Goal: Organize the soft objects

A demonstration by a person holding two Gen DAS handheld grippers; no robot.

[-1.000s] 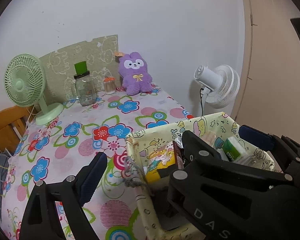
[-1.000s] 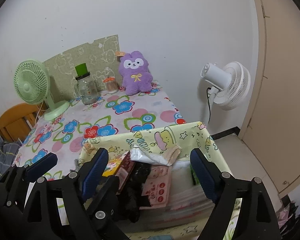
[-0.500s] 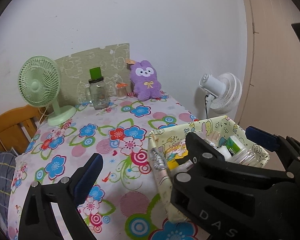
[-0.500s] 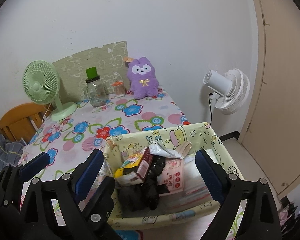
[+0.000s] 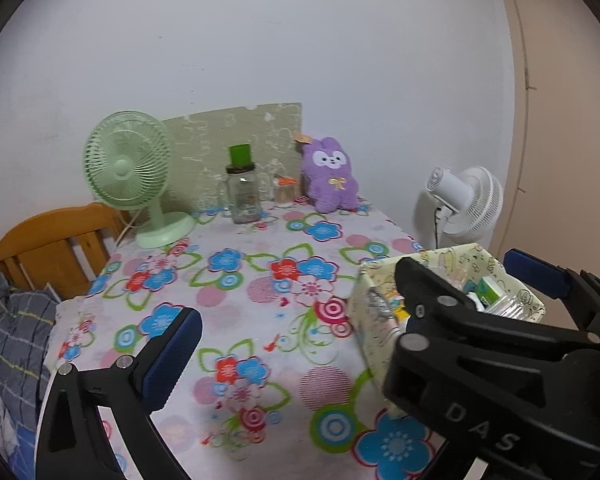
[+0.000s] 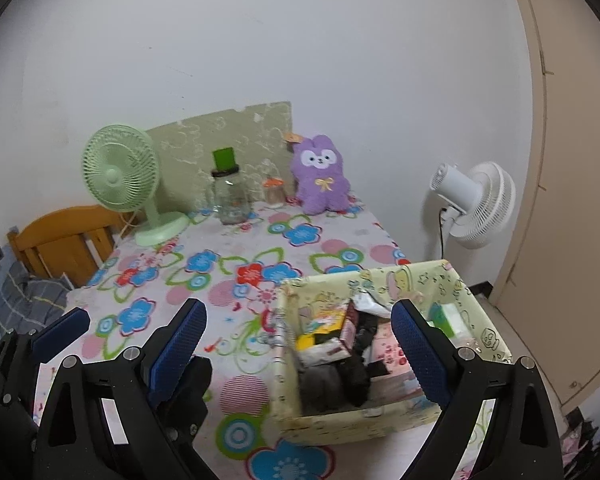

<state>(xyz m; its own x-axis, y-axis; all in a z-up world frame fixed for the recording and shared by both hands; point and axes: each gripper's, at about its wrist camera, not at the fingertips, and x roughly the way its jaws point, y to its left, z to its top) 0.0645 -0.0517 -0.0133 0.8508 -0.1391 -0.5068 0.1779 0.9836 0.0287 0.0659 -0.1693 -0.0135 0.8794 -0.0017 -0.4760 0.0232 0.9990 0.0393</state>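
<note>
Both your tools stand released, nothing between the pads. The left tool (image 5: pixel 348 316) has just been opening, its jaws spread wide over bare cloth. The right tool (image 6: pixel 300 340) has also been opening over the last second, and the fabric storage box (image 6: pixel 364 426) shows between its jaws but is not touched.

The box sits at the near right corner of the worktop (image 6: pixel 220 280), on the flowered cloth. It is packed: dark rolled fabric (image 6: pixel 352 376), a pink printed packet (image 6: pixel 392 356), a yellow-and-black packet (image 6: pixel 320 336) and a green-and-white pack (image 6: pixel 444 314) toward its right wall. What each piece is stays hard to tell.

The purple plush bunny (image 6: pixel 320 180) sits upright at the far edge, against the wall, just beside a small orange-capped jar (image 6: pixel 275 190) and near the glass jar with the green lid (image 6: pixel 228 192). The green desk fan (image 6: pixel 124 180) stands toward the far left corner. A white fan (image 6: pixel 476 204) is off the right edge.

Reading: you are between grasps, tools backed off from the box. The plush looks like the one soft item not yet boxed. Next move probably calls for a long reach to the far edge; take the bunny by its body, keeping clear of the jars at its side. The box is already full, so finding room may need care.
</note>
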